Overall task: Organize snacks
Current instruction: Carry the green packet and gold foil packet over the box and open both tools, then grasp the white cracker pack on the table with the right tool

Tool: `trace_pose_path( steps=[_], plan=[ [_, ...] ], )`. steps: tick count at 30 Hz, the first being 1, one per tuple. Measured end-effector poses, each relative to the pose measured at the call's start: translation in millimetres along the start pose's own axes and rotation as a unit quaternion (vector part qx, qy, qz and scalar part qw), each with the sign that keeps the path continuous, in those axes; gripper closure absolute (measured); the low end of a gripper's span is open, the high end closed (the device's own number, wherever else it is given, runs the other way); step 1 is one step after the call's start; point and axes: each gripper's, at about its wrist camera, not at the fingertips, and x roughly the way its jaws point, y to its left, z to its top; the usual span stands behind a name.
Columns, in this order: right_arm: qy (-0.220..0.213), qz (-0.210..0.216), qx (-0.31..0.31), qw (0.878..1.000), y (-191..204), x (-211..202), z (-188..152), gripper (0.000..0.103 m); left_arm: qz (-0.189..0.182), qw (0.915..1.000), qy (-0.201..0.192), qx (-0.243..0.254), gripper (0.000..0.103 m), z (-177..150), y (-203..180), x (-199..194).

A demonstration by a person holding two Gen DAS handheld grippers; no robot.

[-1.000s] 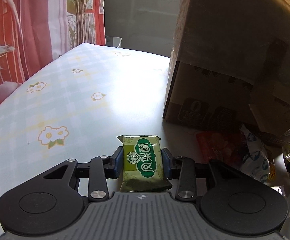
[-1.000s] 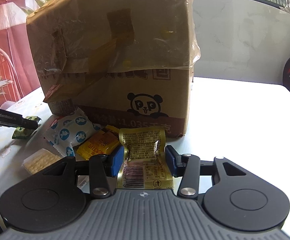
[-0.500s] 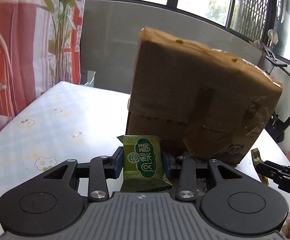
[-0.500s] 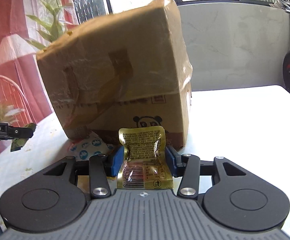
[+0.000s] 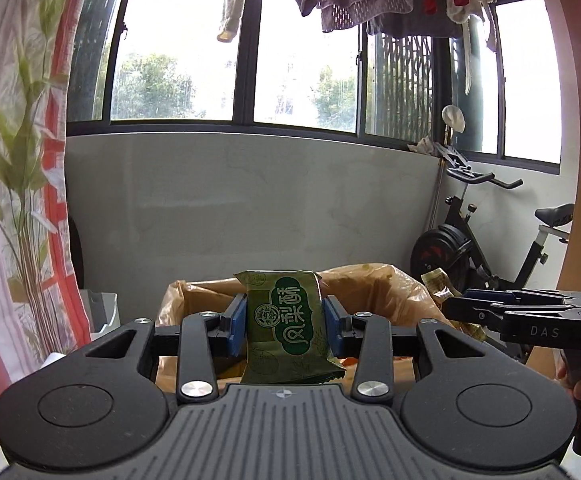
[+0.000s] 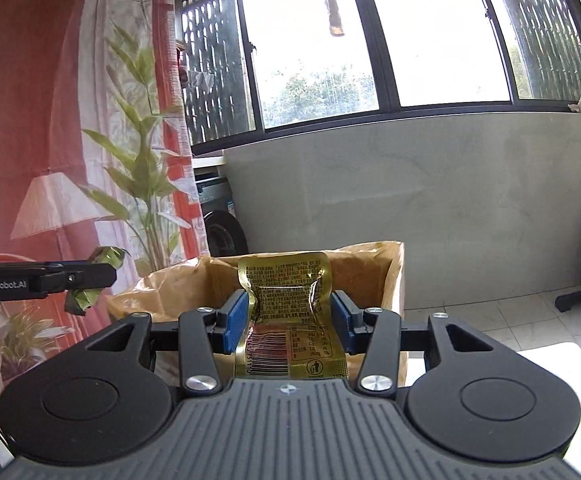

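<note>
My left gripper (image 5: 285,322) is shut on a green snack packet (image 5: 286,328) and holds it up at the open top of the cardboard box (image 5: 378,280). My right gripper (image 6: 289,320) is shut on a gold snack packet (image 6: 290,320) and holds it above the same box (image 6: 386,276) from the other side. The right gripper also shows in the left wrist view (image 5: 462,306), with a corner of the gold packet (image 5: 436,284) past its tip. The left gripper shows in the right wrist view (image 6: 98,276) with the green packet (image 6: 86,298).
An exercise bike (image 5: 478,240) stands to the right of the box. A grey wall (image 5: 250,200) with windows runs behind it. A plant (image 6: 142,184) and a red curtain (image 6: 30,120) stand at the left. A white table corner (image 6: 558,364) shows at the right.
Both grippers have risen from the table, each with its packet, from beside the box's lower wall to the level of its open top. The loose snacks on the table have dropped out of view.
</note>
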Motion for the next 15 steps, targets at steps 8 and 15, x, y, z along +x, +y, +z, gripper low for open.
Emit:
trace_pose_path(
  steps=[8, 15],
  plan=[
    [0.054, -0.061, -0.007, 0.997, -11.6, 72.0, 12.0, 0.052, 0.045, 0.9973, 0.052, 0.027, 0.060, 3.0, 6.0, 83.3],
    [0.056, -0.067, -0.020, 0.996, -9.1, 65.6, 7.8, 0.044, 0.045, 0.9960, 0.074, 0.020, 0.042, -5.5, 21.3, 87.1]
  ],
)
